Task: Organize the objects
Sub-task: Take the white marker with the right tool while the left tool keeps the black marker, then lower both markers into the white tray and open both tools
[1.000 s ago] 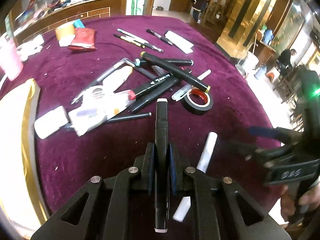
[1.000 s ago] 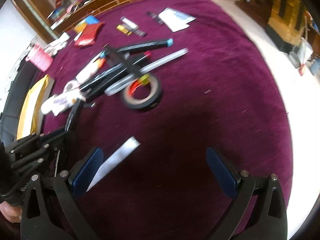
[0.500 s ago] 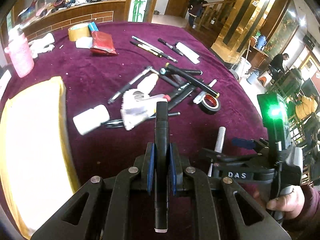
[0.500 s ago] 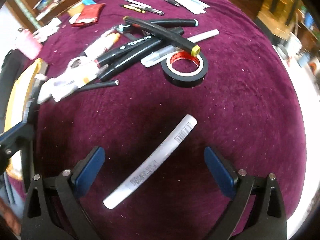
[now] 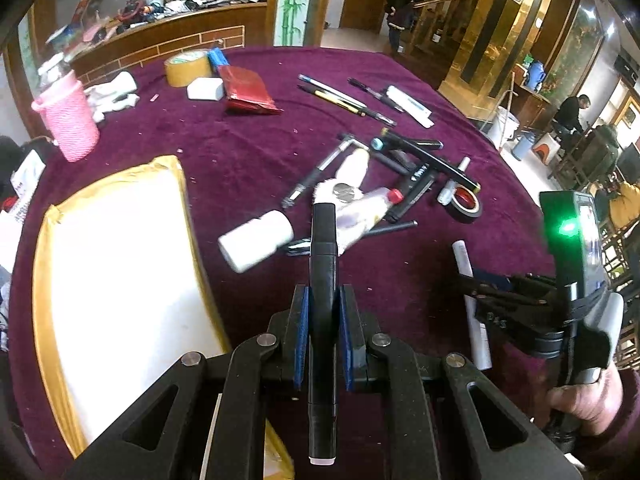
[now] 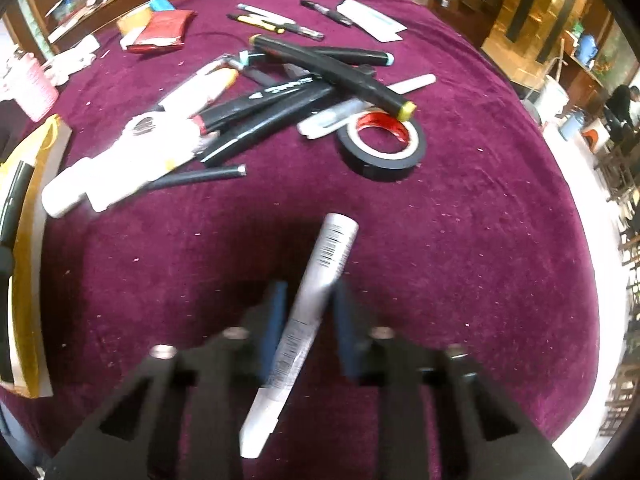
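My left gripper (image 5: 323, 322) is clenched on a black marker (image 5: 322, 308), the 2 blue pads pressed against its barrel; the marker runs straight along the fingers, its pale end toward the camera and its far tip above the clutter on the table. My right gripper (image 6: 306, 320) has its pads drawn in around a silver-white pen (image 6: 304, 320), which lies slanted between them with its barcoded end pointing far and right. The frame is blurred there, so I cannot tell whether the pads actually grip it or only flank it. In the left view the same pen (image 5: 472, 308) lies on the cloth under the right gripper (image 5: 520, 304), well right of my marker.

The table (image 5: 224, 152) wears a purple velvet cloth. In the middle sits a heap of black markers (image 6: 288, 108), with a roll of black tape (image 6: 382, 144) just right of it and a white bottle (image 5: 256, 246) at its near left. A white, gold-edged box (image 5: 120, 272) fills the near left, a pink cup (image 5: 68, 120) stands far left, and yellow tape (image 5: 188, 67) and a red packet (image 5: 246, 90) lie at the far side. Beyond is a wood-panelled room with gold columns.
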